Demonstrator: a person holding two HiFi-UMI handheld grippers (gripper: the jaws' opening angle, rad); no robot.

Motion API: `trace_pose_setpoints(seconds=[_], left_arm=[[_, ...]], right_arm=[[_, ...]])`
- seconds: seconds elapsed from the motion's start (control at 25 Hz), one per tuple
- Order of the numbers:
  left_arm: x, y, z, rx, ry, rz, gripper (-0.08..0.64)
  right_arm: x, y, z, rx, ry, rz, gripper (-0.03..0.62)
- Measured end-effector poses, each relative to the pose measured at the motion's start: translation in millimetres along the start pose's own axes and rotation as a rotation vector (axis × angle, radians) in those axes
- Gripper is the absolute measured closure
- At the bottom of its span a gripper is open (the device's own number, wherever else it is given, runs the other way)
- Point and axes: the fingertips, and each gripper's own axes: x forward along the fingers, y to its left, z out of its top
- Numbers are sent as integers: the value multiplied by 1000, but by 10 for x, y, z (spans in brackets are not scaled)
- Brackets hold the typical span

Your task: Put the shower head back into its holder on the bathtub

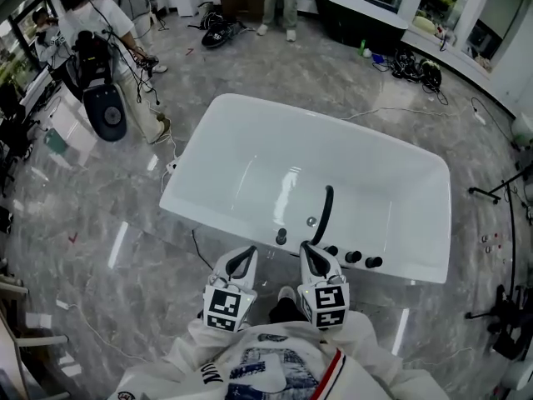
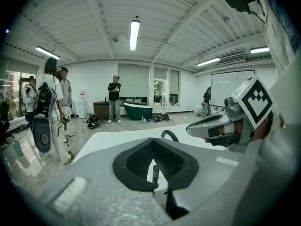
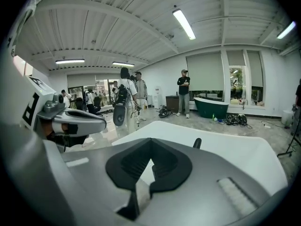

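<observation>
The bathtub [image 1: 250,140] fills the centre of the head view. On its near rim, left of the curved black spout [image 1: 325,211], a slim dark rod stands upright. This is judged to be the shower head [image 1: 281,236], seated in its holder. The left tongs [image 1: 251,251] and right tongs [image 1: 305,247], at lower centre, are both pressed together and empty, apart from the rod. The placement appears complete. How fully it is seated cannot be confirmed.

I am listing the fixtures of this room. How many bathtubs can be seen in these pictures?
2. A white bathtub fills the middle of the head view. A dark bathtub stands at the far end of the room, near the windows. Others may be hidden outside the frames.
</observation>
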Motion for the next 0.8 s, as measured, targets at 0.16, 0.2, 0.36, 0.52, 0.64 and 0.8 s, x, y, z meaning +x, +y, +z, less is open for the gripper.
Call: trace_pose_setpoints(seconds=[0.16, 0.2, 0.36, 0.52, 0.64, 0.8], left_arm=[[-247, 11, -23, 10, -26, -31, 558], [-325, 9, -34, 11, -32, -38, 558], [-691, -48, -162, 13, -44, -62, 558], [-1085, -112, -265, 24, -53, -85, 558], [-1381, -146, -312, 30, -64, -100, 558], [-1668, -101, -471, 17, -57, -101, 558]], right_arm=[[-178, 252, 16, -5, -17, -37, 588], [-232, 324, 10, -7, -21, -45, 588], [-510, 638, -82, -13, -33, -78, 588], [-751, 954, -185, -6, -41, -103, 588], [-888, 1206, -260, 3, -40, -109, 588], [-990, 1533, -398, 8, -29, -105, 588]])
